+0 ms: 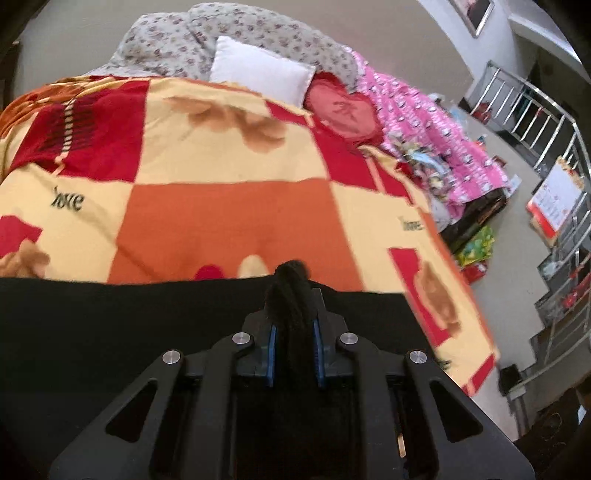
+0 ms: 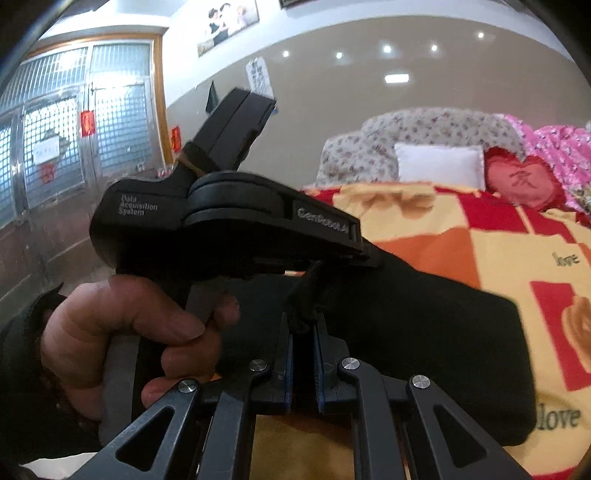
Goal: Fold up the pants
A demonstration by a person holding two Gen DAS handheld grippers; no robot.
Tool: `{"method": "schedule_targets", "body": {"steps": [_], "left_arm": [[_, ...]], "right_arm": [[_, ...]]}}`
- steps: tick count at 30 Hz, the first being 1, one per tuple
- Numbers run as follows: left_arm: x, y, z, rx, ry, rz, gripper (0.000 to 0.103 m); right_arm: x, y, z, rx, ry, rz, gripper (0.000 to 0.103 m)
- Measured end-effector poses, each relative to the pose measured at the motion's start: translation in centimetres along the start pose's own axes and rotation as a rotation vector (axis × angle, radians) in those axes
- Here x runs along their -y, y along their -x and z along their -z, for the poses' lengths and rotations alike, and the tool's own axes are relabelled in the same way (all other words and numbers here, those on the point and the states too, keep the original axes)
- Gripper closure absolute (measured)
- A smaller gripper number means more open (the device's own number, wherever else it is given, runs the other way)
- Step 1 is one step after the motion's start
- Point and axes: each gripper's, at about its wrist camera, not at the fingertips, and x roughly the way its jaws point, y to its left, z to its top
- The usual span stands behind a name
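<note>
Two hand-held grippers each pinch the same black pants, and both holds look thin. Your left hand-held gripper has its blue-padded fingers pressed together on a bunched tuft of the pants, which stretch as a dark band across the near edge of the bed. Your right hand-held gripper is likewise clamped on a small gather of the pants, close beside the left tool, which fills the middle of the right wrist view with your left hand wrapped around its handle.

The likely failure is a slip: so little cloth sits between the pads that a quick lift could pull it free (thick knit tends to creep out). With the two tools this near each other, they could also knock together, or the fold could go skewed.

The bed carries a checked blanket in red, orange and cream, printed with the word "love". Farther back lie a white pillow, a red heart cushion, a floral quilt and a pink quilt. A metal railing stands at the right; barred doors at the left.
</note>
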Motion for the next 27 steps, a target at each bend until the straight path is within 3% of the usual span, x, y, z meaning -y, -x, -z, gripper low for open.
{"method": "schedule_targets", "body": {"steps": [2,4,7,11,13,14,17,20,22,24,27], "left_arm": [[-0.7,-1.4,0.6,-0.045,0.014,-0.028,0.087],[-1.1,-1.8,0.9,-0.035,0.01,-0.035,0.082],[-1.0,-1.1,0.4,-0.019,-0.012,-0.075,0.077],[-0.5,2.2,-0.2,0.112,-0.059,-0.197,0.077],[0.3,3.9,0.4,0.163,-0.064,-0.177,0.077],[1.3,4.4,1.1,0.175,-0.085,-0.145,0.077],[4.8,4.3,4.0,0.158,-0.213,-0.084,0.076],[5.9,2.2,6.5,0.092,-0.277,-0.123,0.083],[4.3,0.5,7.3,0.038,-0.224,-0.146,0.085],[3.4,0.8,7.6,0.073,-0.204,-0.105,0.086],[3.9,0.8,7.4,0.068,-0.204,-0.122,0.086]], "right_arm": [[0.1,-1.2,0.7,-0.059,-0.001,0.0,0.094],[0.5,-2.2,1.2,-0.109,-0.004,-0.008,0.092],[0.3,-1.5,1.4,-0.101,0.019,-0.017,0.088],[0.8,1.8,1.4,-0.041,0.04,0.007,0.088],[1.8,4.0,1.5,0.015,0.028,0.107,0.088],[3.0,5.1,1.6,0.032,0.01,0.207,0.088],[6.2,6.9,2.2,0.029,-0.031,0.402,0.088],[8.1,7.9,2.6,0.022,-0.086,0.363,0.098],[8.4,8.0,2.5,0.028,-0.089,0.324,0.1],[8.5,7.1,2.2,0.015,-0.085,0.276,0.1],[10.0,4.1,3.2,-0.117,-0.151,0.241,0.101]]}}
